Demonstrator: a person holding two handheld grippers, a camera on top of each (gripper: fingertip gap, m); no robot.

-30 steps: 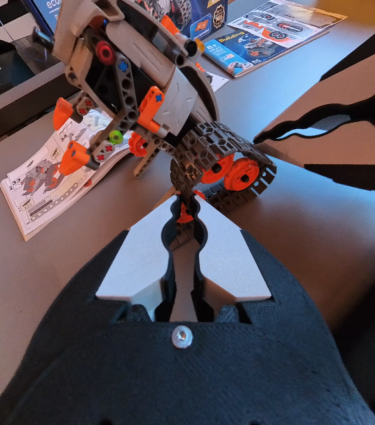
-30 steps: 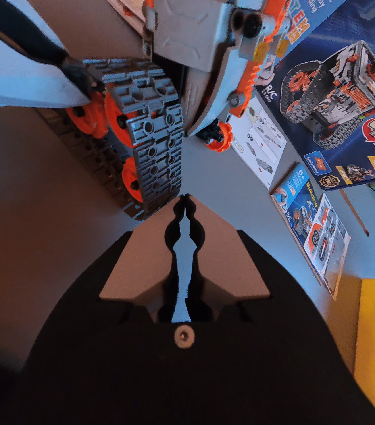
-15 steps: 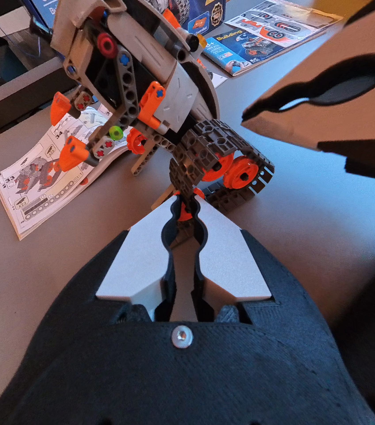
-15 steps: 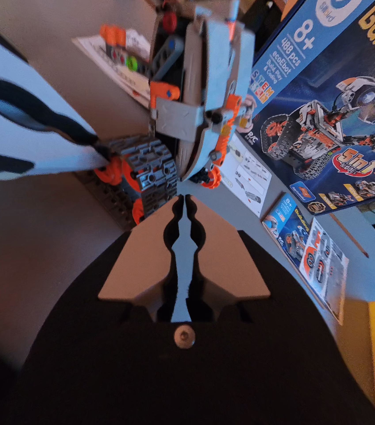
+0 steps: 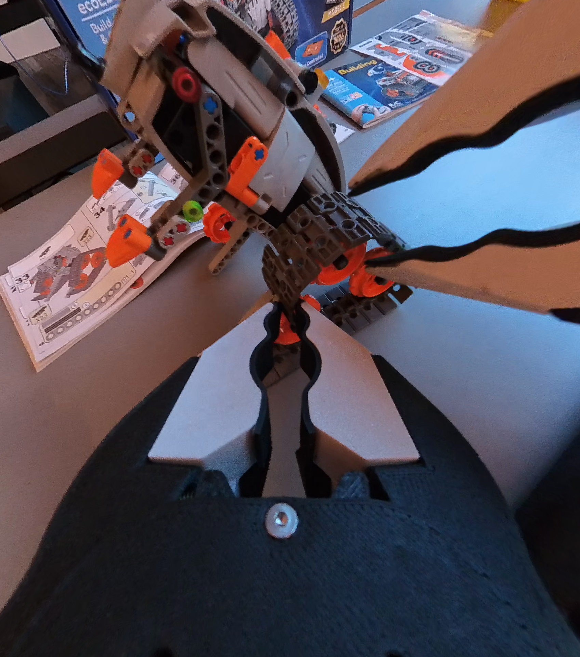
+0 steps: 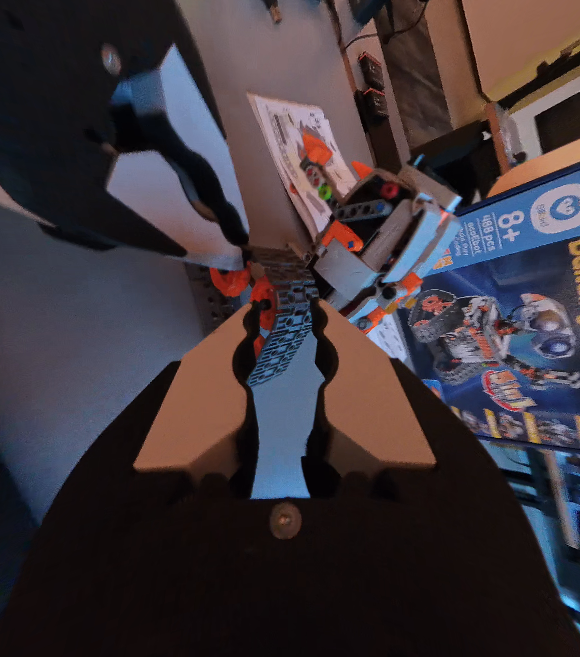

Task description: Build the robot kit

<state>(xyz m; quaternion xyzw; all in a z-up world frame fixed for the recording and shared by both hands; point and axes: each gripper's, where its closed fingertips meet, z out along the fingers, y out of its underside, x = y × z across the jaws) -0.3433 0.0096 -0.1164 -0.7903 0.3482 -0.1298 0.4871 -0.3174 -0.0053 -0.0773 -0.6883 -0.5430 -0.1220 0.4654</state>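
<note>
A grey and orange brick-built robot model (image 5: 245, 117) stands tilted on the grey table (image 5: 103, 409). It rests on a dark track (image 5: 324, 227) with orange wheels. My left gripper (image 5: 286, 309) is shut on the near end of the track, low at the table. My right gripper (image 5: 358, 226) comes in from the right, open, with one finger above and one below the track's far end. In the right wrist view my right gripper (image 6: 283, 307) straddles the track (image 6: 281, 341), with the model's body (image 6: 381, 241) behind it. The left gripper (image 6: 242, 256) shows at the upper left.
An open instruction booklet (image 5: 78, 284) lies left of the model and also shows in the right wrist view (image 6: 295, 149). A blue kit box (image 6: 530, 320) stands behind the model. Leaflets (image 5: 388, 81) lie at the far right. Dark furniture borders the table's far left. Some 5 cm of space lies between my two pairs of fingers.
My right gripper has opened, turned and moved in until its fingers straddle the track's far end. My left gripper has kept its hold on the track; the model has barely shifted.
</note>
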